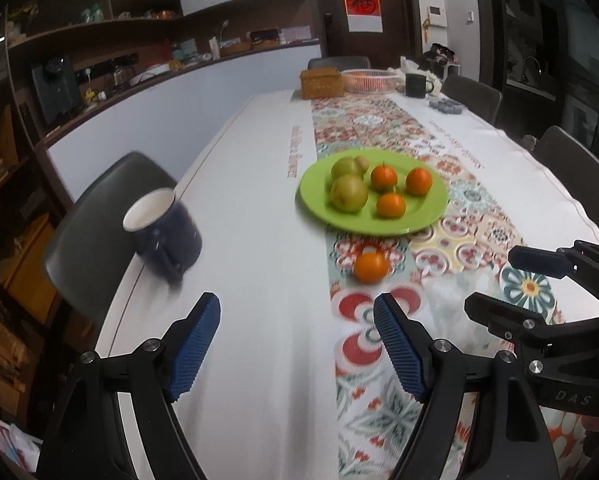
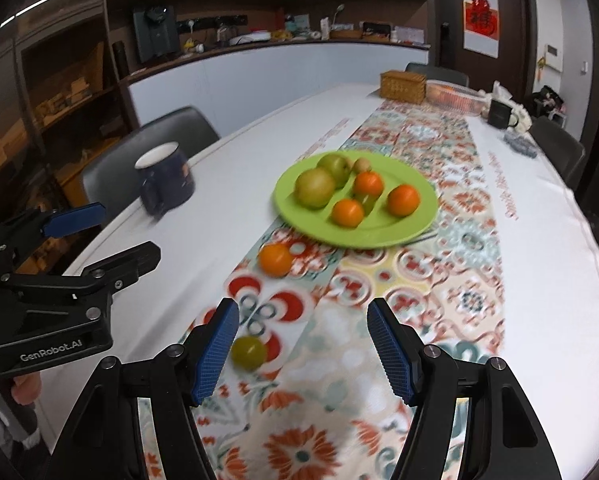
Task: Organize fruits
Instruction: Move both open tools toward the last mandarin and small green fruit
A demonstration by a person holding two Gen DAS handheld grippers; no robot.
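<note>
A green plate (image 1: pixel 427 220) (image 2: pixel 391 236) on the patterned table runner holds two green pears, a small brown fruit and three oranges. One loose orange (image 1: pixel 370 267) (image 2: pixel 276 259) lies on the runner just in front of the plate. A small green fruit (image 2: pixel 248 352) lies nearer, close to my right gripper's left finger. My left gripper (image 1: pixel 297 344) is open and empty above the white cloth, short of the loose orange. My right gripper (image 2: pixel 302 348) is open and empty above the runner; it also shows at the right of the left wrist view (image 1: pixel 495 280).
A dark blue mug (image 1: pixel 167 232) (image 2: pixel 165 182) stands near the table's left edge by a dark chair (image 1: pixel 99 216). A wicker box (image 1: pixel 321 83), white basket (image 1: pixel 369 79) and black mug (image 1: pixel 416 85) stand at the far end. Chairs line the right side.
</note>
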